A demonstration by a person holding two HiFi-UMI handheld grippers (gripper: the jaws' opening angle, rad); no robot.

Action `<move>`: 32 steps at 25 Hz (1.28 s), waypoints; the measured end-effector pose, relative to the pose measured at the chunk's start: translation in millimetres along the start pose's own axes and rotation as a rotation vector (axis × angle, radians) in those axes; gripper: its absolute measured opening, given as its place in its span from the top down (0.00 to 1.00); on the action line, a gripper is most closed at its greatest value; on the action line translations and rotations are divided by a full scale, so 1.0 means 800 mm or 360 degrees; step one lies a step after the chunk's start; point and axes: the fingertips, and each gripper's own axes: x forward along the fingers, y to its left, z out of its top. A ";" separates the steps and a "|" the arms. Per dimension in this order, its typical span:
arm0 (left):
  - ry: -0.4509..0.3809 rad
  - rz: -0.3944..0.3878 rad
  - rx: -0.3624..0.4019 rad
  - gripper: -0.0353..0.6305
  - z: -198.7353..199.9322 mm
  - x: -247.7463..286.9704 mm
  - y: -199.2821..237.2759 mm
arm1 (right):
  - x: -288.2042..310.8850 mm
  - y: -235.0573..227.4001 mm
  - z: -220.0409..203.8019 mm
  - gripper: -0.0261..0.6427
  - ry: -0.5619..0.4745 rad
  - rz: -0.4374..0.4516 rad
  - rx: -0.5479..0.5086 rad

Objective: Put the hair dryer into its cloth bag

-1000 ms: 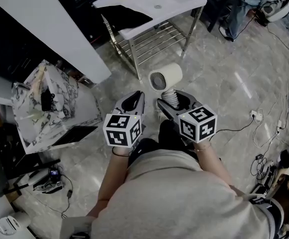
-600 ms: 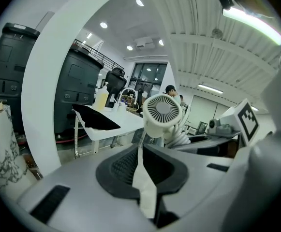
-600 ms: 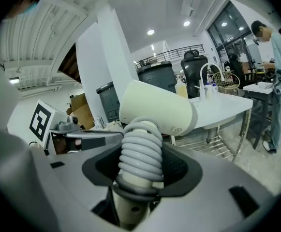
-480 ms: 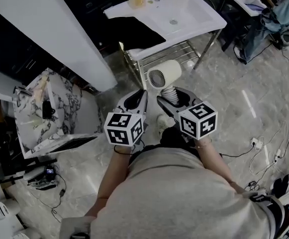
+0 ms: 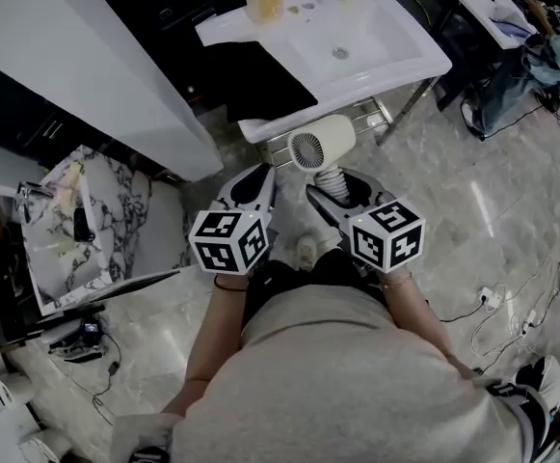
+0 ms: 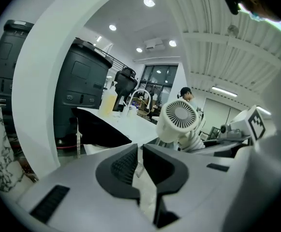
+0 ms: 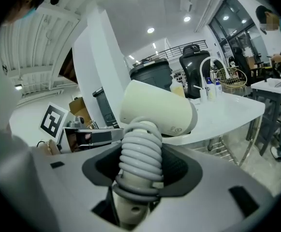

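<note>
One hair dryer, two tongs. Right tongs clamp its handle and hold it in the air at the near edge of the table. Left tongs sit just left of it, nearly closed, a narrow slit, empty. One black cloth lies on the table's left end. Only the right gripper view shows the cord coils round the handle. Only the head view shows the sink basin.

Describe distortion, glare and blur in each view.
Head view: sharp and evenly lit, with glare streaks on the glossy floor. Left gripper view: heavy fisheye, dark corners, blown-out ceiling lights, the left gripper soft near the lens. Right gripper view: same fisheye bending; the hair dryer is crisp.
</note>
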 end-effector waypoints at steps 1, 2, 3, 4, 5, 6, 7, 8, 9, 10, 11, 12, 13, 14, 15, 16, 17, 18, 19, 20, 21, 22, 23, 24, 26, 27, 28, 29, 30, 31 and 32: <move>0.0017 0.0012 0.0009 0.90 0.000 0.005 0.002 | 0.003 -0.006 0.001 0.62 0.0010 0.0003 -0.0002; 0.0031 0.0019 0.0016 0.90 0.000 0.009 0.005 | 0.006 -0.010 0.002 0.62 0.0019 0.0008 0.0000; 0.0043 0.0026 0.0018 0.90 0.000 0.013 0.008 | 0.009 -0.014 0.002 0.62 0.0027 0.0015 0.0005; 0.0056 0.0035 0.0016 0.90 -0.001 0.016 0.011 | 0.014 -0.017 0.001 0.62 0.0037 0.0023 0.0011; 0.0074 0.0044 0.0009 0.90 -0.003 0.020 0.016 | 0.019 -0.020 0.001 0.62 0.0049 0.0030 0.0016; 0.0099 0.0053 -0.0001 0.90 -0.005 0.023 0.021 | 0.024 -0.022 0.001 0.62 0.0063 0.0036 0.0021; 0.0127 0.0062 -0.0010 0.90 -0.007 0.026 0.026 | 0.028 -0.024 0.000 0.62 0.0081 0.0042 0.0023; 0.0151 0.0073 -0.0011 0.90 -0.009 0.028 0.030 | 0.033 -0.025 -0.002 0.62 0.0100 0.0048 0.0023; 0.0165 0.0087 -0.0001 0.90 -0.009 0.031 0.035 | 0.037 -0.027 -0.004 0.62 0.0119 0.0052 0.0022; 0.0169 0.0103 0.0017 0.90 -0.008 0.033 0.041 | 0.041 -0.029 -0.006 0.62 0.0137 0.0054 0.0020; 0.0165 0.0125 0.0035 0.90 -0.005 0.035 0.048 | 0.046 -0.030 -0.008 0.62 0.0152 0.0055 0.0018; 0.0156 0.0156 0.0048 0.90 -0.002 0.037 0.058 | 0.051 -0.031 -0.010 0.62 0.0165 0.0055 0.0017; 0.0147 0.0193 0.0054 0.89 0.002 0.039 0.069 | 0.056 -0.031 -0.011 0.62 0.0174 0.0054 0.0017; 0.0141 0.0228 0.0059 0.88 0.006 0.042 0.081 | 0.061 -0.032 -0.010 0.62 0.0181 0.0053 0.0016; 0.0141 0.0255 0.0068 0.85 0.010 0.045 0.091 | 0.065 -0.033 -0.009 0.62 0.0186 0.0050 0.0016; 0.0146 0.0270 0.0081 0.82 0.014 0.049 0.099 | 0.070 -0.035 -0.007 0.62 0.0188 0.0044 0.0017; 0.0156 0.0274 0.0096 0.81 0.017 0.053 0.105 | 0.075 -0.037 -0.003 0.62 0.0190 0.0036 0.0017; 0.0169 0.0271 0.0108 0.80 0.019 0.057 0.111 | 0.081 -0.040 0.000 0.62 0.0192 0.0027 0.0016; 0.0182 0.0267 0.0116 0.79 0.020 0.060 0.117 | 0.086 -0.042 0.004 0.62 0.0194 0.0019 0.0016; 0.0194 0.0265 0.0120 0.79 0.022 0.063 0.124 | 0.091 -0.043 0.008 0.62 0.0192 0.0012 0.0018; 0.0206 0.0268 0.0122 0.79 0.023 0.066 0.132 | 0.096 -0.045 0.012 0.62 0.0189 0.0006 0.0024; 0.0220 0.0273 0.0125 0.78 0.023 0.070 0.141 | 0.101 -0.046 0.016 0.62 0.0186 0.0000 0.0034; 0.0234 0.0277 0.0128 0.76 0.023 0.074 0.149 | 0.106 -0.048 0.020 0.62 0.0183 -0.0007 0.0047; 0.0248 0.0277 0.0133 0.75 0.022 0.078 0.157 | 0.111 -0.049 0.022 0.62 0.0183 -0.0015 0.0059; 0.0278 0.0261 0.0149 0.74 0.021 0.088 0.170 | 0.121 -0.051 0.025 0.62 0.0189 -0.0032 0.0071; 0.0296 0.0242 0.0161 0.74 0.019 0.093 0.176 | 0.125 -0.052 0.025 0.62 0.0195 -0.0037 0.0077; 0.0316 0.0217 0.0175 0.74 0.018 0.098 0.180 | 0.130 -0.052 0.024 0.62 0.0203 -0.0039 0.0086; 0.0338 0.0190 0.0190 0.74 0.017 0.102 0.183 | 0.135 -0.051 0.023 0.62 0.0212 -0.0038 0.0101; 0.0360 0.0168 0.0206 0.74 0.015 0.106 0.187 | 0.139 -0.051 0.021 0.62 0.0222 -0.0039 0.0118; 0.0382 0.0154 0.0222 0.74 0.014 0.111 0.191 | 0.144 -0.052 0.020 0.62 0.0231 -0.0043 0.0133; 0.0404 0.0148 0.0238 0.74 0.012 0.116 0.196 | 0.149 -0.053 0.019 0.62 0.0240 -0.0049 0.0144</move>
